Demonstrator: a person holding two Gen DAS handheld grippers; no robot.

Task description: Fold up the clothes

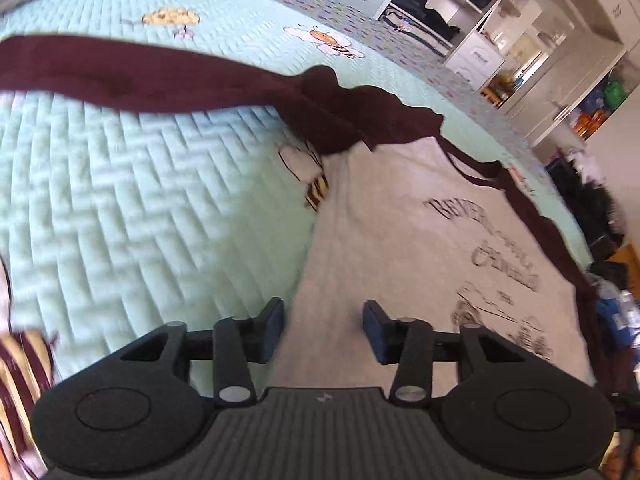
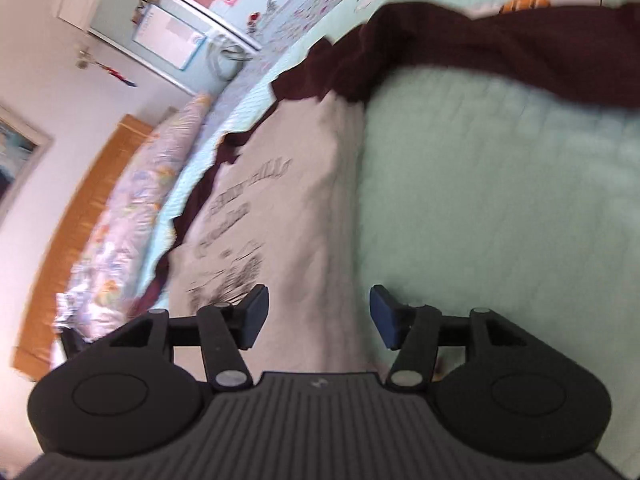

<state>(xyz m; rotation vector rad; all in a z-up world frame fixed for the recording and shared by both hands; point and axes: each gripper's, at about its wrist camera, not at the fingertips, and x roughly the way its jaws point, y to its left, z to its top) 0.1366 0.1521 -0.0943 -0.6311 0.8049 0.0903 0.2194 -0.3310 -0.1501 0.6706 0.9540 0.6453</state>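
Raglan shirt [image 1: 400, 232], lying flat and face-up on a pale mint quilted bedspread [image 1: 132, 200]. The body panel is light grey and bears dark printed lettering above a sketch-like graphic; motion blur leaves the words only partly legible, though the top line appears to begin "BEVERL". The sleeves and neck trim are dark maroon. In the left wrist view one sleeve [image 1: 120, 76] runs away from the shoulder as a long, flat band across the quilt, with a bunched fold where it joins the grey panel; the neckline shows as a thin maroon curve at the far end of the body. The opposite edge of the garment is bordered by a maroon strip with a wavy outline. In the right wrist view the same grey panel [image 2: 296, 208] narrows toward the far shoulder, where the other sleeve [image 2: 520, 60] sweeps off to the right in a broad curve.

Left gripper [image 1: 324, 330]: jaws parted, nothing between the blue pads, poised above the near hem with one finger over the quilt and the other over grey fabric. Right gripper [image 2: 318, 316]: likewise spread and empty, straddling the side edge of the grey panel near the hem.

The bedspread carries cartoon bee motifs [image 1: 328, 40]. A patterned duvet [image 2: 132, 216] lies along the bed's far side.
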